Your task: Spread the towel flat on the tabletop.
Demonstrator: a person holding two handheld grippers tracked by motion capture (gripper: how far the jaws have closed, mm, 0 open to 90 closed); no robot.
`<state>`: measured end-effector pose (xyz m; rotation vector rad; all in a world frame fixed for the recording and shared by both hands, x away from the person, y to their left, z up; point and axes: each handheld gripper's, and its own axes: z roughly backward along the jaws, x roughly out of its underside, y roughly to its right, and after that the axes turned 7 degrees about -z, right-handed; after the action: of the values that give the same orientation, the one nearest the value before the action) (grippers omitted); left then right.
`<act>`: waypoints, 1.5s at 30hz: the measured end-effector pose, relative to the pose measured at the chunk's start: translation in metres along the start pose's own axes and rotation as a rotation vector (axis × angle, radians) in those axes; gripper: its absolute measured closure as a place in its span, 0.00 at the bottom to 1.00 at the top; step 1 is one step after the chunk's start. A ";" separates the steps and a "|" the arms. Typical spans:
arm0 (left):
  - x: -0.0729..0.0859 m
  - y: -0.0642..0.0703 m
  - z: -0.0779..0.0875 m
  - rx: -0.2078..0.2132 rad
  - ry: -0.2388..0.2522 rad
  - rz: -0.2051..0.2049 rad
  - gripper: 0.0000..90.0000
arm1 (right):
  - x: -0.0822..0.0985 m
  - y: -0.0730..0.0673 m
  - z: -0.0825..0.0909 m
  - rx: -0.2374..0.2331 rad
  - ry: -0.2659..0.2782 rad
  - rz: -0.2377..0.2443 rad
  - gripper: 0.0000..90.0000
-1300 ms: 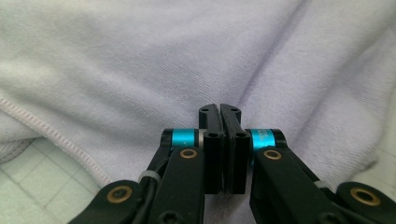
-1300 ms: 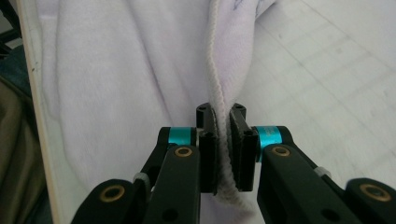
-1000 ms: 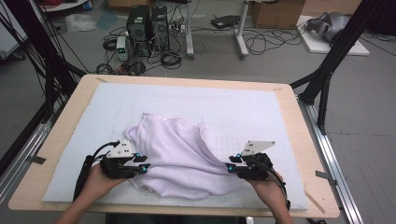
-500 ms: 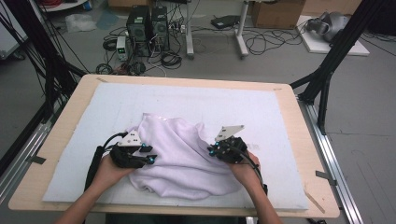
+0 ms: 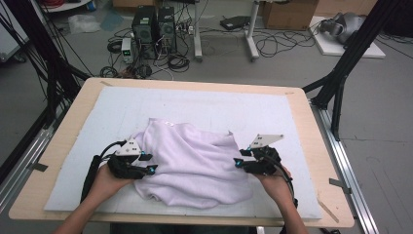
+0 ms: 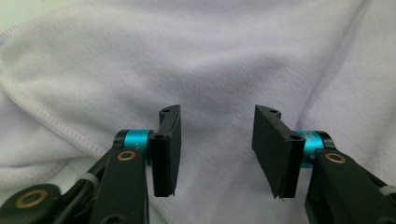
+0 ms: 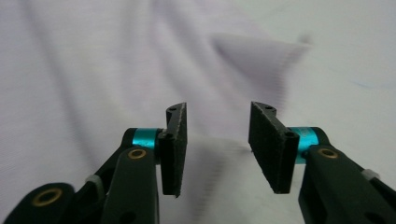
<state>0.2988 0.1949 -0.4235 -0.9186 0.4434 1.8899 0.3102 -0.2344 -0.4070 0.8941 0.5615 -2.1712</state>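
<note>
High view shows a pale lilac towel lying rumpled in a heap at the lower middle of the frame, on the white mat covering the bench. It looks soft, light and floppy, bound to sag and bunch wherever it is lifted, so the stitched hem at its edge seems the surest place to pinch. The left hand-held gripper and right hand-held gripper sit at its two sides, jaws of both having just been opening, now about half apart with nothing clamped between them.
</note>
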 end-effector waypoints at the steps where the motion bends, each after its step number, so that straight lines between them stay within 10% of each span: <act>1: 0.002 0.002 0.001 0.006 -0.005 -0.001 0.56 | 0.001 -0.004 -0.002 -0.024 -0.004 0.016 0.58; 5: 0.009 0.010 0.003 0.046 -0.023 -0.014 0.52 | 0.012 -0.024 -0.013 -0.157 -0.045 0.104 0.50; 10: 0.016 0.022 -0.003 0.108 -0.050 -0.044 0.61 | 0.025 -0.031 -0.021 -0.209 -0.087 0.130 0.50; 16: 0.011 0.025 -0.007 0.134 -0.041 -0.079 0.91 | 0.030 -0.035 -0.025 -0.231 -0.103 0.146 0.84; 20: 0.012 0.030 -0.004 0.124 -0.041 -0.097 0.96 | 0.032 -0.039 -0.022 -0.265 -0.096 0.152 0.88; 35: 0.023 0.054 0.032 0.144 -0.009 -0.121 0.96 | 0.043 -0.070 0.003 -0.351 -0.090 0.156 0.85; 45: -0.002 0.017 0.028 0.068 0.062 -0.051 0.67 | 0.004 -0.040 0.018 -0.290 0.009 0.121 0.57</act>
<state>0.2731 0.2036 -0.4054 -0.9372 0.5138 1.7927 0.2704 -0.2206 -0.3933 0.7595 0.7831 -1.9178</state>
